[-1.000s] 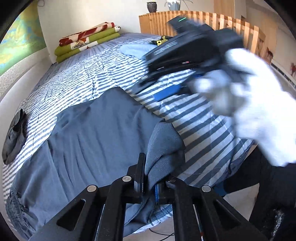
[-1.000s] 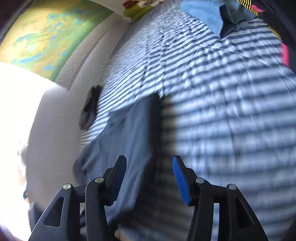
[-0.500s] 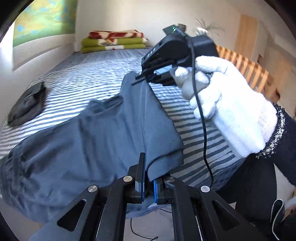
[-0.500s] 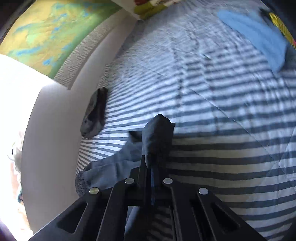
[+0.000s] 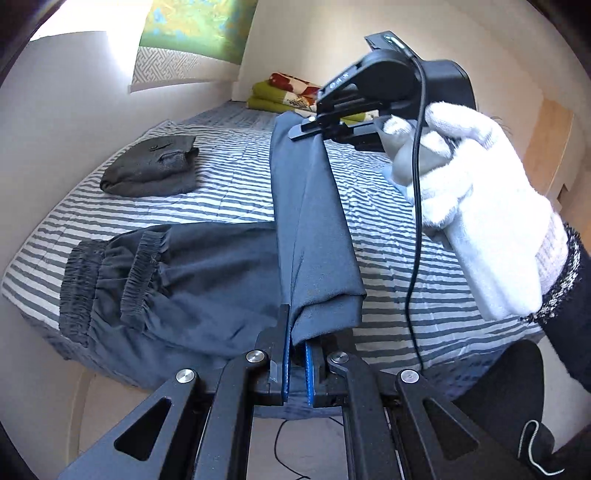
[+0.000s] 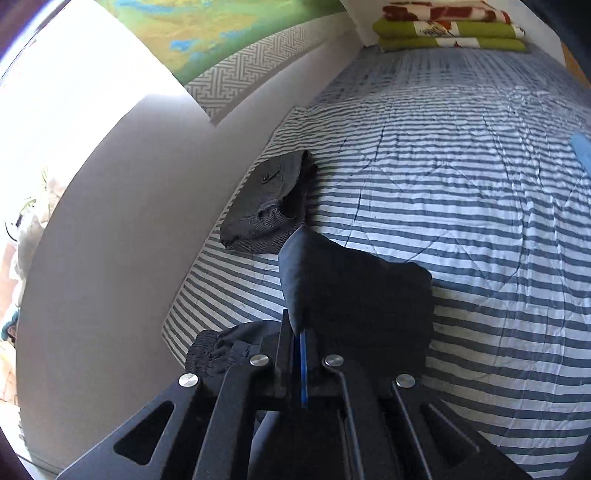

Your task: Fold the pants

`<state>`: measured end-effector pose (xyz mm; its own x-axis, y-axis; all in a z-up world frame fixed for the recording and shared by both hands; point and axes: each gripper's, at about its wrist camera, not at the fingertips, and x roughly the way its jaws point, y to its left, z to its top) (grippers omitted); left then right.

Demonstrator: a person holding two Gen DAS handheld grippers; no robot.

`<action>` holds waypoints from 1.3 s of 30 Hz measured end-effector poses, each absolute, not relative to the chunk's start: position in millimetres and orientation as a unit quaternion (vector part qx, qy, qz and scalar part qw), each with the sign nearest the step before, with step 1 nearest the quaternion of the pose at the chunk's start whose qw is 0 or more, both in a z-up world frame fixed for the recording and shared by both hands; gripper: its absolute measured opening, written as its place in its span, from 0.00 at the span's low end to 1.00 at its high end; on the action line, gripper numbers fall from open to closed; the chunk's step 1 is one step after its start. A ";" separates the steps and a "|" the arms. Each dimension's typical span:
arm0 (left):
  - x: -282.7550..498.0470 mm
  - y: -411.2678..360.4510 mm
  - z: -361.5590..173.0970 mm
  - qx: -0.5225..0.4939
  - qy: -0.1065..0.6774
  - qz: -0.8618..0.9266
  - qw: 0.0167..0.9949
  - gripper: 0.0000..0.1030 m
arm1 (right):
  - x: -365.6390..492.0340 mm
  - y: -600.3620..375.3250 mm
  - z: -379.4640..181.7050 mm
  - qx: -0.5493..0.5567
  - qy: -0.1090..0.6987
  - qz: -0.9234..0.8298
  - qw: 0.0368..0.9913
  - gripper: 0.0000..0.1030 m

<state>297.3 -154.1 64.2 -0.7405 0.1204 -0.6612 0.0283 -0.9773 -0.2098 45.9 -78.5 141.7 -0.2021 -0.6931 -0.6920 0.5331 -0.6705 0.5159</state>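
Note:
Dark blue-grey pants (image 5: 207, 280) lie on the striped bed, their elastic waistband (image 5: 107, 280) at the left. My left gripper (image 5: 297, 363) is shut on one corner of the leg end, at the near edge of the bed. Farther off, my right gripper (image 5: 308, 131), held by a white-gloved hand (image 5: 469, 206), is shut on the other corner. The leg end (image 5: 314, 229) hangs stretched and lifted between the two. From the right wrist, that gripper (image 6: 299, 354) pinches a dark fold of the pants (image 6: 354, 295) above the bedspread.
A folded dark grey garment (image 5: 151, 168) lies near the wall (image 6: 110, 258) on the left. Folded green and red blankets (image 6: 448, 29) are stacked at the far end of the bed. A light blue cloth (image 6: 581, 151) shows at the right edge. A cable (image 5: 415, 221) hangs from the right gripper.
The right gripper closed on the pants' leg end and lifted it. Both grippers rose and swung left, pulling the leg end up off the bed and over toward the waistband.

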 end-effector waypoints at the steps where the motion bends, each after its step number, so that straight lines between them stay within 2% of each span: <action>1: 295.0 -150.1 63.5 -0.360 -0.103 0.927 0.036 0.05 | 46.3 -67.8 141.5 0.490 -0.085 -0.774 0.393 0.02; 5: 277.8 -113.2 63.8 -0.362 -0.103 0.921 0.101 0.05 | 37.0 3.5 141.0 0.484 -0.114 -0.796 0.345 0.02; 10: 239.2 -20.3 49.7 -0.377 -0.046 0.903 0.202 0.05 | 8.2 113.3 108.0 0.502 -0.178 -0.805 0.259 0.02; 13: 222.4 25.8 24.8 -0.403 0.002 0.888 0.223 0.05 | -6.8 138.9 78.3 0.521 -0.188 -0.797 0.242 0.02; 17: 206.9 50.3 -8.3 -0.445 0.040 0.865 0.229 0.06 | -20.8 143.3 50.7 0.534 -0.188 -0.789 0.240 0.02; 20: 207.9 50.8 -15.7 -0.454 0.048 0.860 0.226 0.06 | -24.6 140.3 37.8 0.540 -0.179 -0.786 0.241 0.02; 26: 210.3 40.3 2.9 -0.448 0.029 0.866 0.221 0.07 | -26.0 147.2 40.3 0.543 -0.193 -0.778 0.250 0.02; 27: 212.1 41.4 4.5 -0.454 0.035 0.862 0.225 0.09 | -28.4 145.4 39.7 0.543 -0.191 -0.779 0.251 0.02; 28: 215.0 40.5 2.9 -0.469 0.038 0.849 0.242 0.18 | -28.3 145.0 40.1 0.542 -0.187 -0.780 0.250 0.02; 30: 225.9 35.6 4.6 -0.485 0.040 0.832 0.264 0.28 | -28.0 142.7 39.1 0.542 -0.190 -0.779 0.251 0.02; 34: 235.7 1.3 20.0 -0.484 0.050 0.836 0.253 0.28 | -25.1 141.7 39.0 0.535 -0.195 -0.781 0.257 0.02; 38: 169.8 -46.6 27.8 -0.484 0.032 0.857 0.176 0.25 | -23.8 143.7 40.6 0.532 -0.201 -0.779 0.264 0.02; 39: 149.8 -53.1 24.6 -0.485 0.027 0.859 0.160 0.15 | -23.5 143.9 40.7 0.532 -0.201 -0.779 0.266 0.02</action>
<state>149.8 -53.1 24.6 -0.4779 0.2485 -0.8425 -0.3008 -0.9475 -0.1088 -23.5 143.9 40.7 -0.2936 -0.6276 -0.7210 0.1995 -0.7779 0.5959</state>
